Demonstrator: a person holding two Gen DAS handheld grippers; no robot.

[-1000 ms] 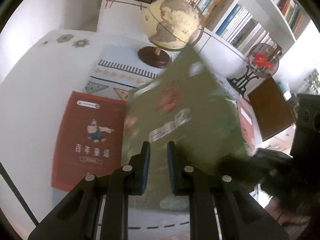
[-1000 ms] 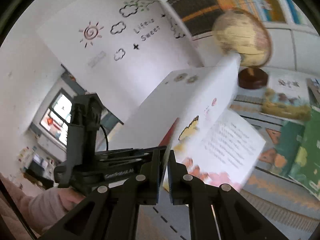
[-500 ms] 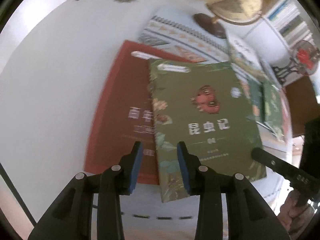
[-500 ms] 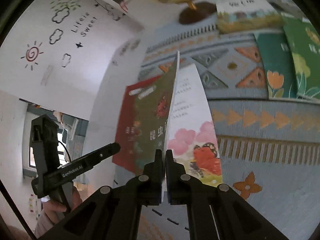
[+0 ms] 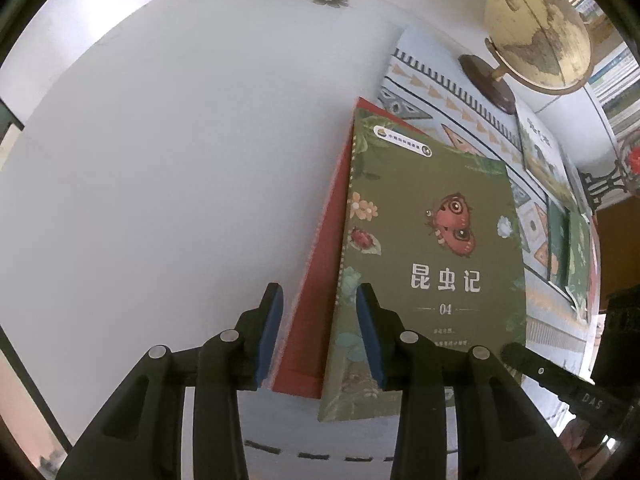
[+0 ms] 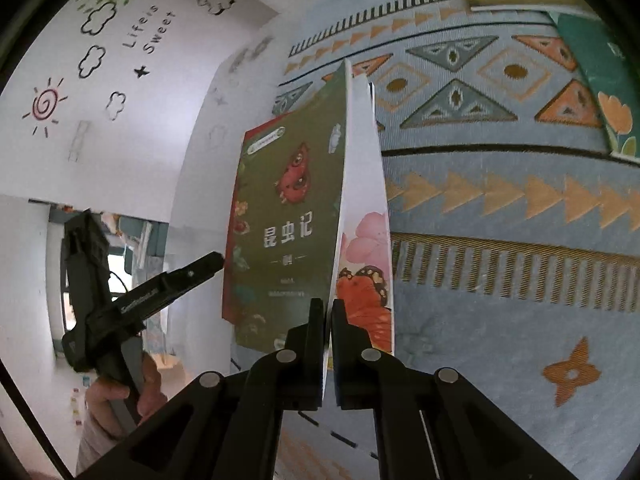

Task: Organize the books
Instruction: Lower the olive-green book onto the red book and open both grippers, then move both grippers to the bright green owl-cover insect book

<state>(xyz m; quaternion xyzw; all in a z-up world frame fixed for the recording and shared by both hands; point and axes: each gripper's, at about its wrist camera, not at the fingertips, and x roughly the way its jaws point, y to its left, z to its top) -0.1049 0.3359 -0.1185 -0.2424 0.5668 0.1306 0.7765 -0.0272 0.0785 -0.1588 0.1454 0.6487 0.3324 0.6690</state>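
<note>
- Your left tongs (image 5: 318, 330) are opening, blue pads apart with nothing pressed between them; the red book's (image 5: 320, 280) near edge shows in the gap below.
- Your right tongs (image 6: 328, 322) are clamped tight on the near edge of the green book's (image 5: 432, 264) lifted cover.
- The green book lies on the red book, on the white table (image 5: 168, 168), left of the patterned mat (image 6: 500, 184).
- A globe (image 5: 538, 34) stands at the far right.
</note>
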